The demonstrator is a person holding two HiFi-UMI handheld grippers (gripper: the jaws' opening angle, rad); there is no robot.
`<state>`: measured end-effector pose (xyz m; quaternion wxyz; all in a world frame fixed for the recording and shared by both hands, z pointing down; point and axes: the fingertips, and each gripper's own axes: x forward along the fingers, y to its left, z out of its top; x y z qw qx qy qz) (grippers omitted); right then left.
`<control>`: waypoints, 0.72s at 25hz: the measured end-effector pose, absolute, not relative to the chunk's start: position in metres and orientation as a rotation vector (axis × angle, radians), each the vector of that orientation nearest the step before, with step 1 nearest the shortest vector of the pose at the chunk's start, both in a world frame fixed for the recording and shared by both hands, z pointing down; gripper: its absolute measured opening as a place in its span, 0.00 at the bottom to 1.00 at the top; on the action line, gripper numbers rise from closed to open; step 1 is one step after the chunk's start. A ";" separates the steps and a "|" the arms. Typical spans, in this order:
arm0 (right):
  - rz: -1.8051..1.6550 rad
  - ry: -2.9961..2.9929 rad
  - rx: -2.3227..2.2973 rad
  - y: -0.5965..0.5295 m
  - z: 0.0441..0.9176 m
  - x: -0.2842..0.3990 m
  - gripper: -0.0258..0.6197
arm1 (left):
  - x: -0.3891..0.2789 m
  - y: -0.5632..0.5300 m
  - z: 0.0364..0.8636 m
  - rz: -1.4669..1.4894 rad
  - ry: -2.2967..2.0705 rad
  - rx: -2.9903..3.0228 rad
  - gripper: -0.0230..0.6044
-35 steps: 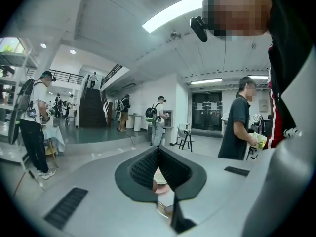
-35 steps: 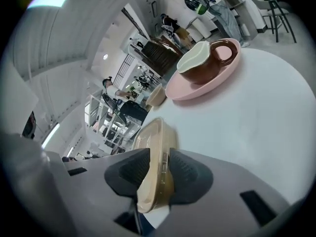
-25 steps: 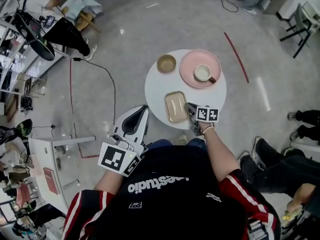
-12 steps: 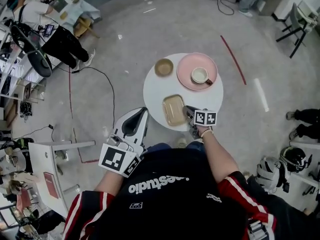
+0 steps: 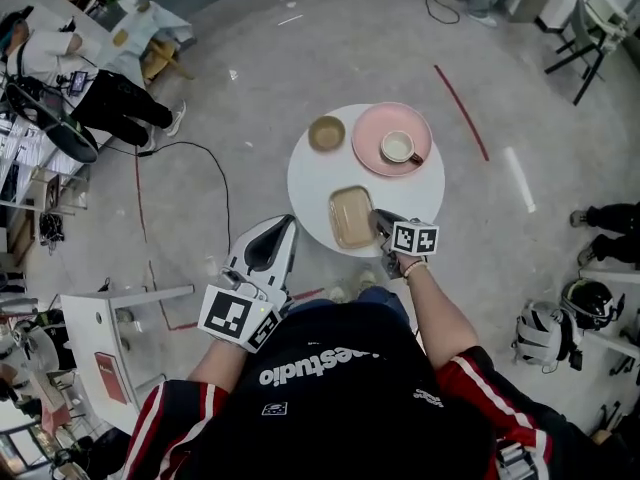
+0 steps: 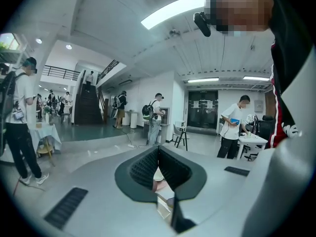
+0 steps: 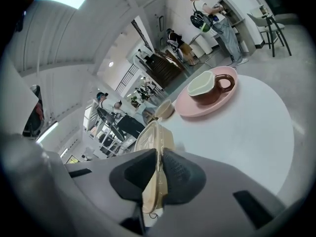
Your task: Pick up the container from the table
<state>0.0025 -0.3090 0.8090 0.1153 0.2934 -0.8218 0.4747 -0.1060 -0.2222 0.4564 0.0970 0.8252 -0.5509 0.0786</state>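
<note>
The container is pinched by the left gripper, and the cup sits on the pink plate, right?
Not quite: the right gripper pinches the container, not the left gripper. The right gripper view shows its rim between the jaws. The cup does sit on the pink plate.

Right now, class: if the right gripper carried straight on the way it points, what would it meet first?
The right gripper is clamped on the tan container. Past that, the small bowl lies roughly in line, so probably that first, though depth is hard to judge.
</note>
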 end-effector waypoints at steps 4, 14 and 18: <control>1.374 -2.410 0.917 -0.309 0.799 0.009 0.13 | -0.105 -0.224 0.454 0.210 -1.586 2.468 0.08; 1.381 -2.370 1.093 -0.281 0.756 0.023 0.13 | -0.118 -0.209 0.448 0.082 -1.506 2.495 0.08; 1.305 -2.374 1.117 -0.274 0.738 0.030 0.13 | -0.120 -0.208 0.437 0.043 -1.497 2.516 0.08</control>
